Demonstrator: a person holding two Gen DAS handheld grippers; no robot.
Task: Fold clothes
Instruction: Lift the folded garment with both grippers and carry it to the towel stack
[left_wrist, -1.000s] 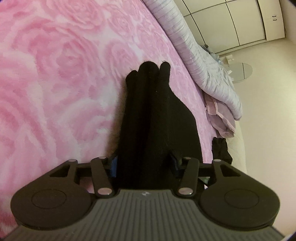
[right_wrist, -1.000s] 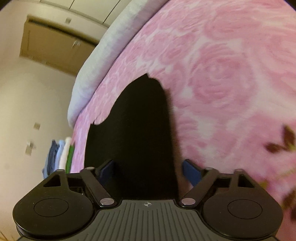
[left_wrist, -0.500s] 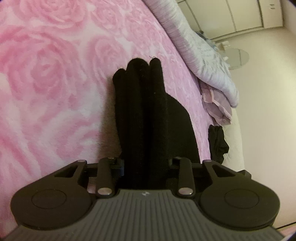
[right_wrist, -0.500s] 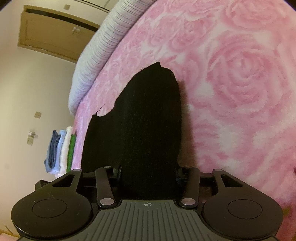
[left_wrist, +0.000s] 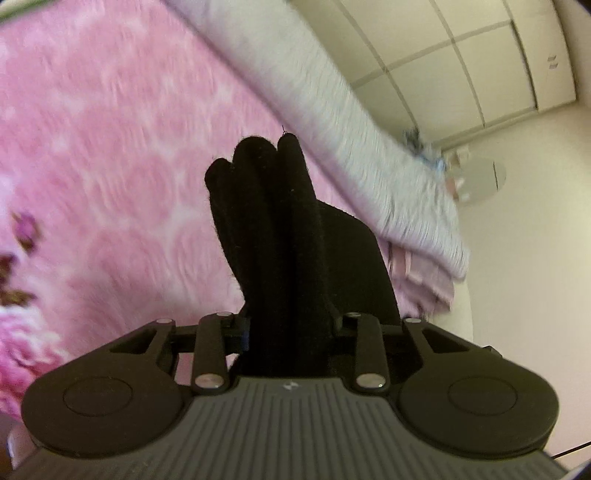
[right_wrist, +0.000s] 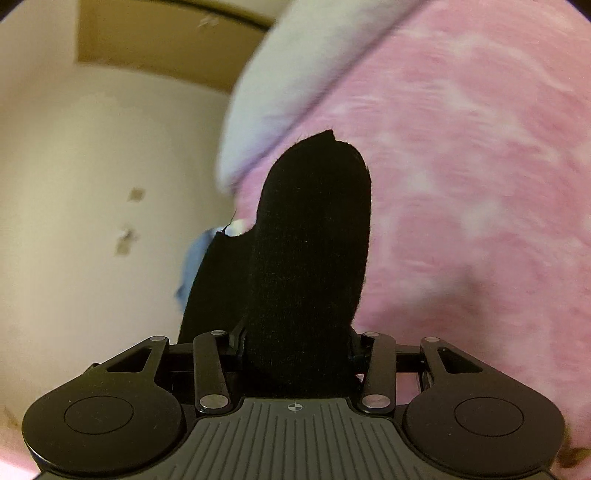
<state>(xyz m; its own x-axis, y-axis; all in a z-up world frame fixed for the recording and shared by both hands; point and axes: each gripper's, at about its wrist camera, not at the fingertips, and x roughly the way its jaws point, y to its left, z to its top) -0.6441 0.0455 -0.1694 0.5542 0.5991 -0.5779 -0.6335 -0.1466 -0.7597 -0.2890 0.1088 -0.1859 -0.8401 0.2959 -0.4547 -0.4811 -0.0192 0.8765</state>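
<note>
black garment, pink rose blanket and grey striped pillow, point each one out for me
black garment (left_wrist: 280, 236), left wrist view, on the bunched folds rising from the claw
pink rose blanket (right_wrist: 480, 177), right wrist view, on bare blurred fabric right of the garment
grey striped pillow (left_wrist: 354, 136), left wrist view, on its long middle stretch

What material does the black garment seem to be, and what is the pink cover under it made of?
Black garment: seemingly a soft knit, perhaps wool or acrylic; matte, with fuzzy edges, stray fibres and thick rounded folds. Pink cover: probably plush fleece with a rose pattern; it looks soft and slightly napped, but motion blur leaves this open.
</note>
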